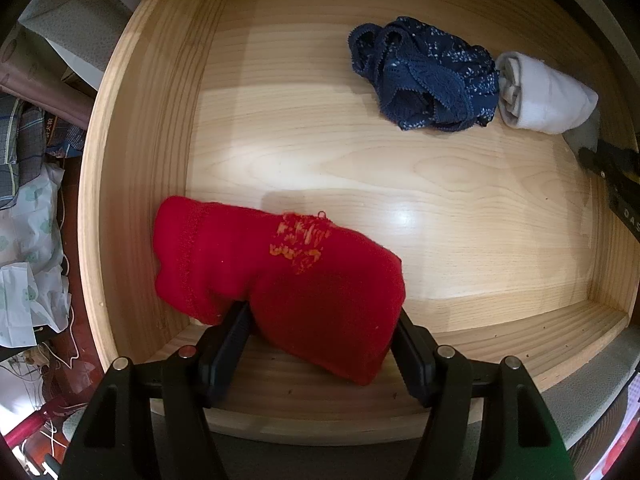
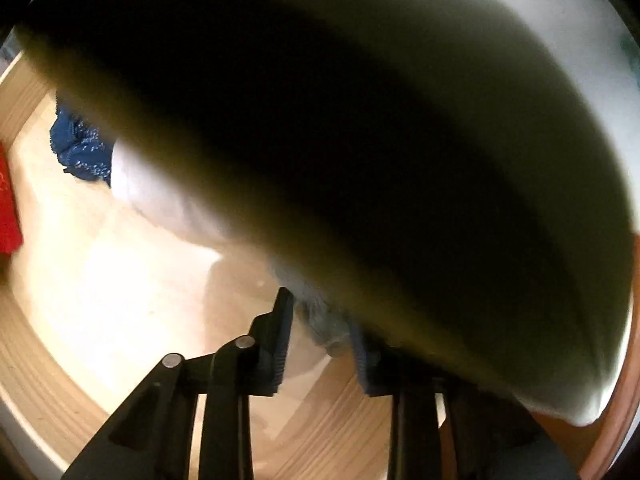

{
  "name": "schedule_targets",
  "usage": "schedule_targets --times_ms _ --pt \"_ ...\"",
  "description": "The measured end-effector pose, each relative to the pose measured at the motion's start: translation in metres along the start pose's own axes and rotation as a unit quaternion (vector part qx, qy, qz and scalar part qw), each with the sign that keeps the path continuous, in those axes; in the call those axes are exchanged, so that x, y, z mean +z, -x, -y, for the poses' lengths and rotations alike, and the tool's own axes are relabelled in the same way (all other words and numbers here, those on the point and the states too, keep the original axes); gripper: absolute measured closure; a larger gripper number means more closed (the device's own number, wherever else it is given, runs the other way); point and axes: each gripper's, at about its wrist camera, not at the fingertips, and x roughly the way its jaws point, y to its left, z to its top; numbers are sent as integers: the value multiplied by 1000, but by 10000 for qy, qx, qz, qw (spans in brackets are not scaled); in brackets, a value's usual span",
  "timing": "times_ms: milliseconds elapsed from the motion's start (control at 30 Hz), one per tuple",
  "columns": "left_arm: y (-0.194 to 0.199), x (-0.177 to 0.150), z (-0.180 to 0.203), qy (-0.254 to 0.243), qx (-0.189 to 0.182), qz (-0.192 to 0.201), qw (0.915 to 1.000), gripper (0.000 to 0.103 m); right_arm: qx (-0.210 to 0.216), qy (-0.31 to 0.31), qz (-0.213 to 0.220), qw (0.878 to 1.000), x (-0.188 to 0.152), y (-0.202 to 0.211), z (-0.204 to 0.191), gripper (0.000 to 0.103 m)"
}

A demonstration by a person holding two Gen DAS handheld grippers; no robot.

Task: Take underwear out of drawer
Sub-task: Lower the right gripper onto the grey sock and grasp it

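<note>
The left gripper (image 1: 324,344) is at 6 o'clock in the left wrist view, and its two black fingers (image 1: 230,344) pinch a red folded underwear (image 1: 280,276) between them. The fingers press on the near, thick end of this piece. The other end reaches toward 9 o'clock, close to the left wall of the wooden drawer (image 1: 132,184). I cannot tell if the red piece touches the drawer floor.

Farther in, at about 1 o'clock, a dark blue lace underwear (image 1: 424,76) lies crumpled on the floor. Just to the right of it, touching it, lies a rolled white underwear (image 1: 548,96). A black part of the other tool shows at 3 o'clock, near the right wall.

In the right wrist view, the right gripper (image 2: 320,340) is at 6 o'clock. Its jaws stand narrow, pressed together on a grey-white fabric (image 2: 324,324) at the tips. A big dark blurred surface (image 2: 360,140) covers the upper and right part of this view. At 9 o'clock the blue piece and the red piece show on the drawer floor.
</note>
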Motion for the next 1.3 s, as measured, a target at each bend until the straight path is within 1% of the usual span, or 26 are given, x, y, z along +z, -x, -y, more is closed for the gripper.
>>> schedule_targets --times_ms 33,133,167,267,367,400,500,600,700,733,767,833,867,933,1000,1033,1067,1167,1233,1300 --pt "-1 0 0 2 -1 -1 10000 34 114 -100 -85 9998 -1 -1 2 86" --pt "-1 0 -2 2 0 -3 10000 34 572 -370 -358 9970 -7 -1 7 90" --pt "-1 0 -2 5 -1 -1 10000 34 651 -431 -439 9960 -9 -2 8 91" --pt "-2 0 -2 9 -2 2 10000 34 775 -487 -557 9942 -17 -2 5 92" --pt "-2 0 -2 9 -2 4 10000 34 983 -592 -620 9915 -23 -1 4 93" --pt "-2 0 -2 8 -1 3 10000 34 1099 -632 -662 9897 -33 -2 3 93" --pt "-2 0 -2 8 -1 3 10000 34 1388 -670 -777 9850 -49 0 0 93" --pt "-2 0 -1 10 0 0 10000 34 1502 -661 -897 9824 -58 1 -3 93" --pt "-2 0 -1 10 -1 3 10000 34 1561 -767 -881 9808 -60 5 -5 86" --pt "-2 0 -1 12 -1 3 10000 34 1618 -827 -835 9798 -60 8 -4 74" --pt "-2 0 -1 11 -1 3 10000 34 1622 -878 -771 9798 -59 12 -4 59" --pt "-2 0 -1 13 0 2 10000 34 1475 -884 -542 9836 -56 22 -2 44" --pt "-2 0 -1 11 0 4 10000 34 1433 -853 -420 9851 -42 28 -2 41" --pt "-2 0 -1 10 0 5 10000 34 1247 -849 -222 9883 -30 34 -5 38" --pt "-2 0 -1 11 0 4 10000 34 1088 -797 -125 9908 -17 30 -6 35" --pt "-2 0 -1 9 0 4 10000 34 990 -780 -116 9920 -11 25 -9 31" --pt "-2 0 -1 8 0 4 10000 34 893 -751 -136 9931 -6 20 -14 27" --pt "-2 0 0 1 7 -5 10000 34 581 -575 -232 9964 6 4 -22 27" --pt "-2 0 0 -2 10 -13 10000 34 532 -514 -393 9965 12 -7 -23 27" --pt "-3 0 0 -6 19 -20 10000 34 403 -450 -441 9972 16 -14 -23 26"
